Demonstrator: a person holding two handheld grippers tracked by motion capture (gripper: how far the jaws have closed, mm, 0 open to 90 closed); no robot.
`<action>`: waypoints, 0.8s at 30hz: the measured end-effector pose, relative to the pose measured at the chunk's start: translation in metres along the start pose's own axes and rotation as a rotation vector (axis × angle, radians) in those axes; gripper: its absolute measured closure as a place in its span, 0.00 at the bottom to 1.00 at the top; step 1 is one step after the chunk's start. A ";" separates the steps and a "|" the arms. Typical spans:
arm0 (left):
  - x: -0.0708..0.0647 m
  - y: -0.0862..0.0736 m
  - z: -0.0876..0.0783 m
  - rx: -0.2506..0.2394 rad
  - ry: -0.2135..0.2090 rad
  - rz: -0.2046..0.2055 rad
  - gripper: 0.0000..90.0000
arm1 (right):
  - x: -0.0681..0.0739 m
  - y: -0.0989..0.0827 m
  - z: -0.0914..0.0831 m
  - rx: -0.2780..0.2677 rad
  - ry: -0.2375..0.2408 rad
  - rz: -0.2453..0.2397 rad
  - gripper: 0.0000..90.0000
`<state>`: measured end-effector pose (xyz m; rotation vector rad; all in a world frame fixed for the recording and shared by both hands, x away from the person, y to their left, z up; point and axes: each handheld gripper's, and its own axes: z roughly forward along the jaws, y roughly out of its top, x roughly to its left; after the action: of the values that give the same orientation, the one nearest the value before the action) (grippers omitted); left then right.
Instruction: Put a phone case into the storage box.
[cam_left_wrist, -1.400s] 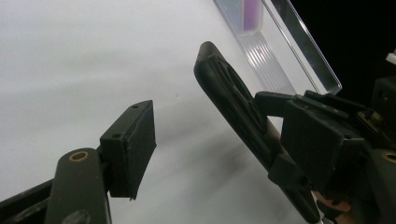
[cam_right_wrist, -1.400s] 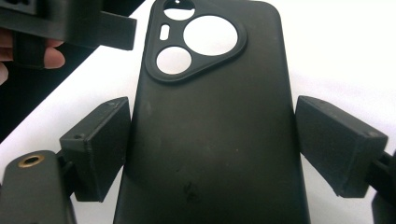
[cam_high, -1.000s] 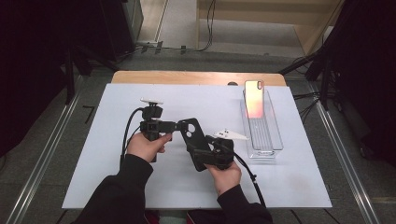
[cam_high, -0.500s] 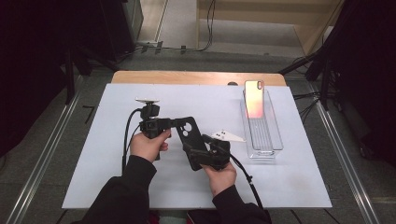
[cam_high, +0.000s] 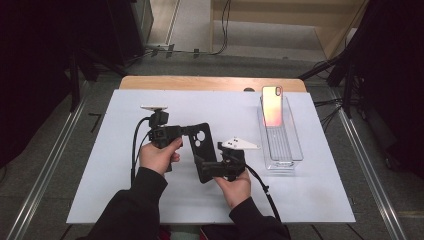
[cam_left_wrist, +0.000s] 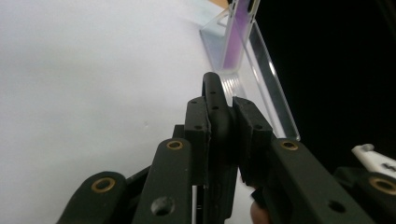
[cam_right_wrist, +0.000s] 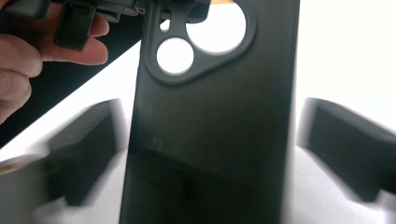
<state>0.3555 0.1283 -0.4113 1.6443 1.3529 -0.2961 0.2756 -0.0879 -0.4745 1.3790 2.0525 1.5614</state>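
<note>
1. The black phone case (cam_high: 202, 150) is held above the white table (cam_high: 100, 190), between the two grippers near the table's middle.
2. The left gripper (cam_left_wrist: 223, 116) has just been closing its jaws; in the left gripper view they are clamped on the case's edge (cam_left_wrist: 215, 107), which stands between the pads. The lower part of the case is cut off by the frame.
3. The right gripper (cam_high: 212, 167) has just been opening its jaws. In the right gripper view both jaws stand wide and blurred, clear of the case (cam_right_wrist: 215, 130) on either side.
4. The case's camera cut-outs sit at its top end, next to the left hand (cam_right_wrist: 28, 56).
5. A clear tray (cam_high: 285, 150) stands well apart at the right; a phone (cam_high: 272, 105) leans upright in its far end, its lower edge hard to make out.
</note>
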 end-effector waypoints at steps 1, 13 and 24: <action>0.001 0.001 0.000 0.001 -0.003 -0.001 0.86 | 0.000 0.002 -0.001 -0.001 -0.006 0.003 0.00; -0.010 0.002 -0.012 -0.087 0.013 0.137 0.85 | -0.021 0.019 -0.010 0.147 0.202 0.087 0.00; -0.017 -0.002 -0.016 -0.122 0.020 0.247 0.85 | -0.022 0.024 -0.023 0.295 0.198 -0.154 0.00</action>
<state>0.3422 0.1296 -0.3927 1.6937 1.1440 -0.0498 0.2855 -0.1195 -0.4529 1.1561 2.5263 1.4242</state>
